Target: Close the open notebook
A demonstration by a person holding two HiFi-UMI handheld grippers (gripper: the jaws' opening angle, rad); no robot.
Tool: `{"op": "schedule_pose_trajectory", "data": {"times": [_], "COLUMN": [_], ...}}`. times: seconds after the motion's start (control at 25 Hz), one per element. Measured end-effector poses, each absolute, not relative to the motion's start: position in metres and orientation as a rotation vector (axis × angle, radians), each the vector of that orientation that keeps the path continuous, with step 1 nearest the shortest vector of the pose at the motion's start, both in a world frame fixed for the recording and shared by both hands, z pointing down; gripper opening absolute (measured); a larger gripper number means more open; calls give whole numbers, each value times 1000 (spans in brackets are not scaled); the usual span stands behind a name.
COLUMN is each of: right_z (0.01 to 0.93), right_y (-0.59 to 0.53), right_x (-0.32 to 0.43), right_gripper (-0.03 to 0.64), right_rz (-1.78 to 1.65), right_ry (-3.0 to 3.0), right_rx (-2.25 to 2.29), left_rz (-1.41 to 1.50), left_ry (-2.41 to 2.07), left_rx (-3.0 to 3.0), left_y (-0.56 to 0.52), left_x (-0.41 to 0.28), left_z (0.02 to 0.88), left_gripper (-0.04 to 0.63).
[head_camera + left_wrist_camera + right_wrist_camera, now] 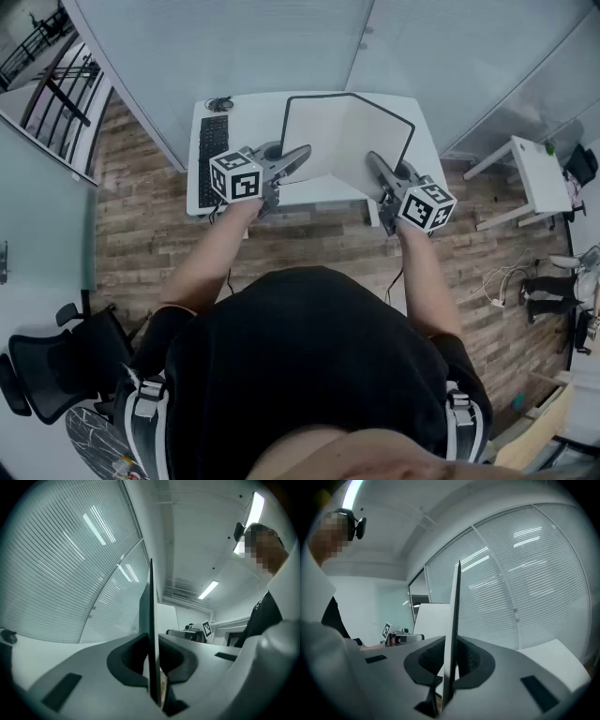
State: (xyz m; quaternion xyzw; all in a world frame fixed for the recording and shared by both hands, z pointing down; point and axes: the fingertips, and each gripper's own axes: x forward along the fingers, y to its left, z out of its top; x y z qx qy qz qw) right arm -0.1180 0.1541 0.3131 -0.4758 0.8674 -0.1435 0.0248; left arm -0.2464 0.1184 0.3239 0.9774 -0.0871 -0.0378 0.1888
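As both claws are clamped shut, my left gripper [300,156] pinches the left cover of the notebook [345,136] and my right gripper [374,162] pinches the right. The notebook stands half open at upper centre, over the white desk [251,117], with a keyboard [213,155] to its left.

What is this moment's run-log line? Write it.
notebook: open, halves upright | left gripper: shut on its left half | right gripper: shut on its right half

A white table [319,191] stands on a plank floor [141,244]. A black keyboard [213,155] lies along its left end, with a small dark cord [221,102] at the far corner. The open notebook [347,136] rises over its middle.
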Motion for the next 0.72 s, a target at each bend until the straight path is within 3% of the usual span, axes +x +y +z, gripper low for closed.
{"op": "schedule_pose_trajectory", "data": {"times": [0.72], "right_z": [329], "right_y": [143], "right_x": [-131], "right_gripper": [66], "right_rz": [-486], "right_ry": [2662], "right_rx": [-1460], "left_rz": [-52], "left_ry": [-222], "left_rx": [2713], "left_y": [109], "left_x": [-261], "left_z": [337], "left_gripper": [46]}}
